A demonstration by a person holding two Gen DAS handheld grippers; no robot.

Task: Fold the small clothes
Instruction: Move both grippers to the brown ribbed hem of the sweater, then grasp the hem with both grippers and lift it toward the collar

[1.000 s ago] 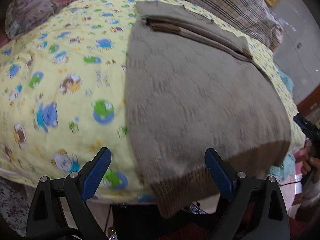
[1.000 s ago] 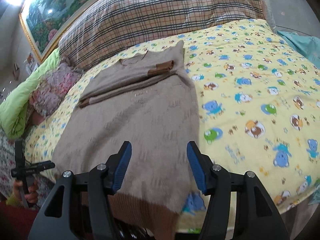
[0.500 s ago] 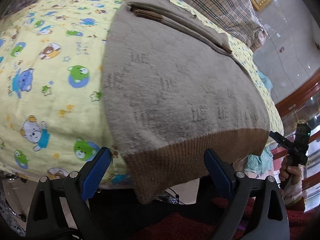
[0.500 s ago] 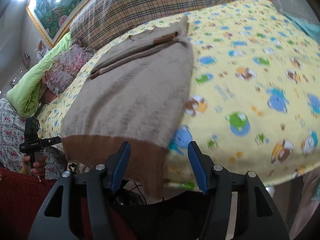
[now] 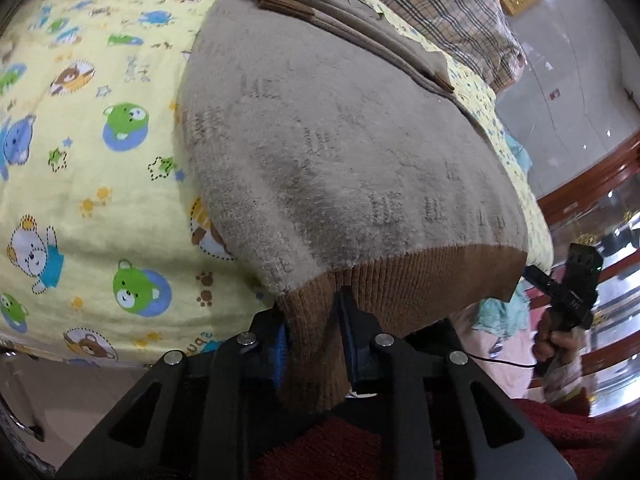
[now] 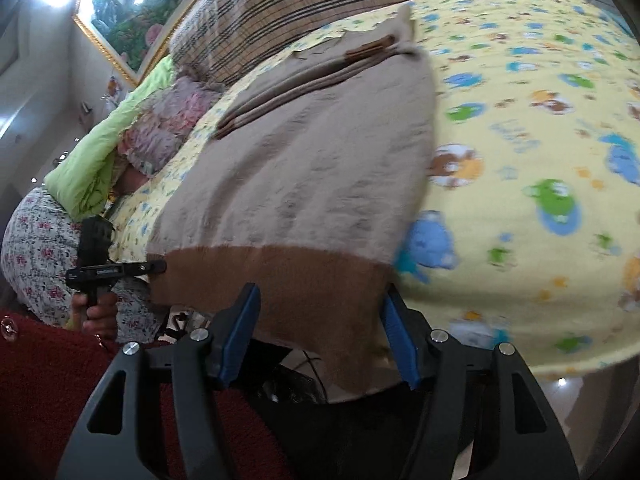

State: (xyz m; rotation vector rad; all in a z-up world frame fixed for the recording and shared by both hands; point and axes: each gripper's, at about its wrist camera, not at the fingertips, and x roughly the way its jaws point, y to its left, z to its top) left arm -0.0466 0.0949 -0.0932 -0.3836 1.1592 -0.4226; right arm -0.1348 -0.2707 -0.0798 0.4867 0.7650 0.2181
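Note:
A beige knitted sweater (image 5: 340,152) with a brown ribbed hem (image 5: 420,280) lies flat on the bed, its sleeves folded across the far end (image 5: 340,12). The hem hangs over the near edge. My left gripper (image 5: 316,320) is closing, and the hem's left corner is bunched between its blue pads. In the right wrist view the sweater (image 6: 312,168) reaches toward my right gripper (image 6: 320,296), which stands open. The hem's right corner (image 6: 340,320) hangs between its fingers without being pinched. Each view also shows the other gripper at the hem's far corner.
A yellow cartoon-print blanket (image 6: 520,160) covers the bed. A plaid quilt (image 6: 300,4), a green quilt (image 6: 100,152) and floral cloth (image 6: 36,240) lie at the head. A red sleeve (image 6: 40,380) and a hand (image 5: 556,344) show. Red wooden furniture (image 5: 592,176) stands beyond the tiled floor.
The left jaws went from wide apart to pinched on the hem's left corner. Both grippers dropped lower to the bed's edge, and the right one now straddles the hem's right corner.

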